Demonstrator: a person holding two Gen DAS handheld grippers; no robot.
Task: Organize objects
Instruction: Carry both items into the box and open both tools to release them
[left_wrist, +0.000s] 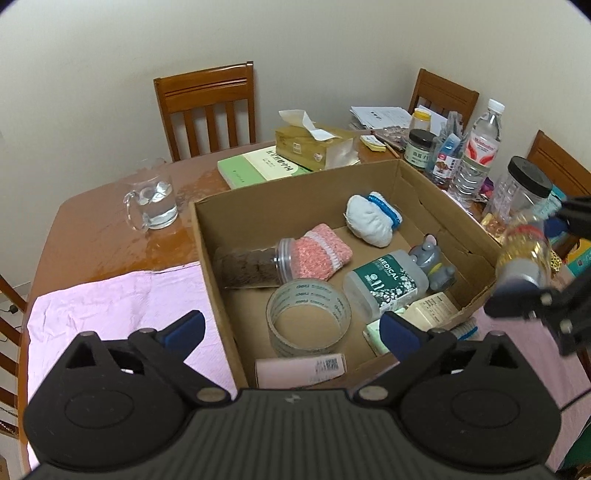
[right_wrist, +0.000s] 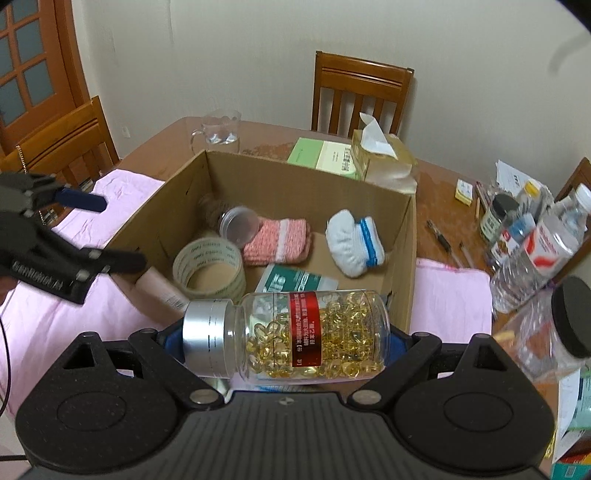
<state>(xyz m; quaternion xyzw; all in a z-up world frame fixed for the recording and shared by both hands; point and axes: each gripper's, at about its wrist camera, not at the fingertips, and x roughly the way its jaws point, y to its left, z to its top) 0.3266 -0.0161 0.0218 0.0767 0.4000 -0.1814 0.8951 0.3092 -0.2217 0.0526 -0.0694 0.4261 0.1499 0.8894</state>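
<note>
An open cardboard box (left_wrist: 443, 206) (right_wrist: 408, 240) stands on the table and holds a tape roll (left_wrist: 308, 317) (right_wrist: 208, 273), a pink knit piece (left_wrist: 319, 254), a white cloth bundle (left_wrist: 371, 221) (right_wrist: 351, 242), a medical bottle (left_wrist: 384, 284), a grey mouse figure (left_wrist: 432, 264) and a clear jar (left_wrist: 255, 267). My right gripper (right_wrist: 286, 338) is shut on a clear bottle of golden capsules (right_wrist: 295, 336) (left_wrist: 524, 254), held sideways just over the box's near right edge. My left gripper (left_wrist: 291, 328) hangs open above the box's near side with nothing in it.
A pink cloth (left_wrist: 110, 306) lies under the box. A glass mug of water (left_wrist: 153, 205), a green book (left_wrist: 258, 166) and a tissue box (left_wrist: 314, 142) sit behind. Bottles and jars (left_wrist: 476, 155) crowd the right side. Wooden chairs (left_wrist: 207, 107) ring the table.
</note>
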